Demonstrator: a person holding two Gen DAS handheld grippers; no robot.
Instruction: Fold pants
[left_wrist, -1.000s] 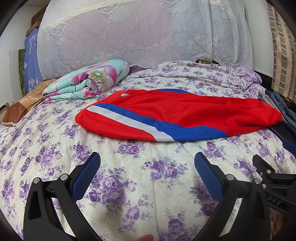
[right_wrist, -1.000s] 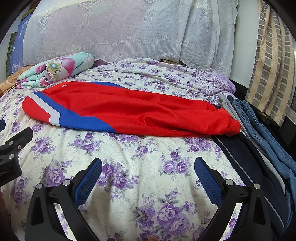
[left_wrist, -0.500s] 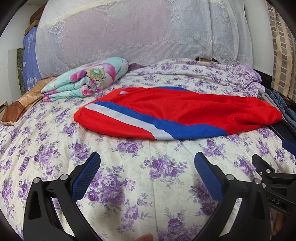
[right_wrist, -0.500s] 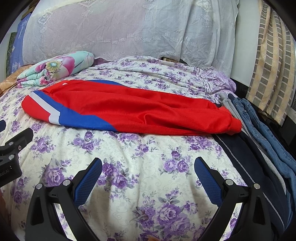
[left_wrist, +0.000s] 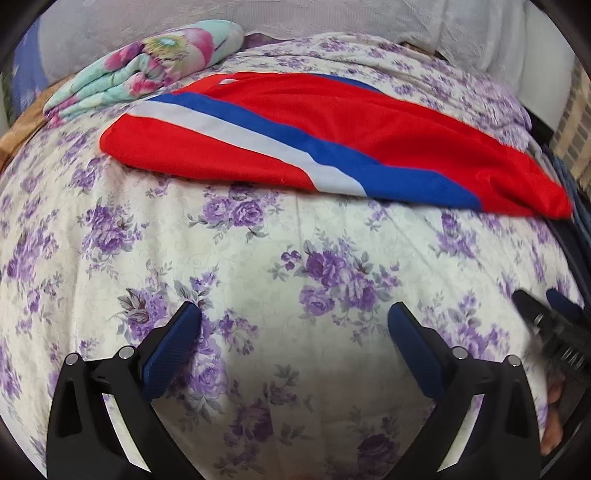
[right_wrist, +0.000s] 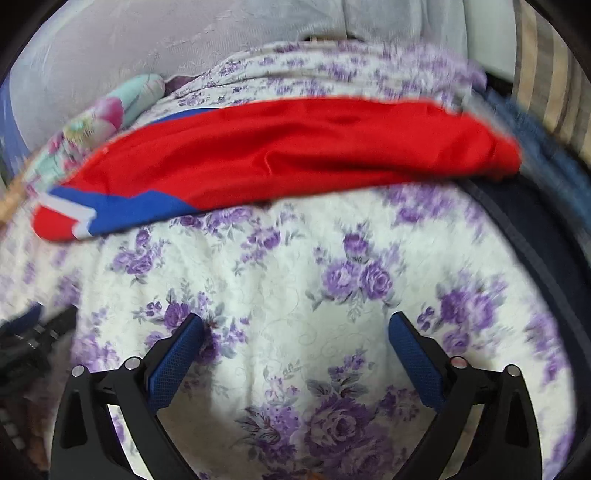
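Observation:
Red pants (left_wrist: 388, 133) with a blue and white stripe lie flat across the bed, folded lengthwise; they also show in the right wrist view (right_wrist: 295, 147). My left gripper (left_wrist: 293, 321) is open and empty, over the floral bedspread (left_wrist: 258, 258) in front of the pants, apart from them. My right gripper (right_wrist: 295, 328) is open and empty, also over the bedspread (right_wrist: 295, 266) short of the pants' near edge. The right gripper's body shows at the right edge of the left wrist view (left_wrist: 550, 325). The right wrist view is blurred.
A folded floral quilt (left_wrist: 147, 70) lies at the far left by the white lace-covered headboard (right_wrist: 147, 44). Dark and blue denim garments (right_wrist: 543, 206) lie along the bed's right side. A striped curtain (right_wrist: 554, 74) hangs at the right.
Both grippers have dropped lower and moved forward toward the pants, tilting down at the bedspread. The right gripper has swung right. The pants have not moved.

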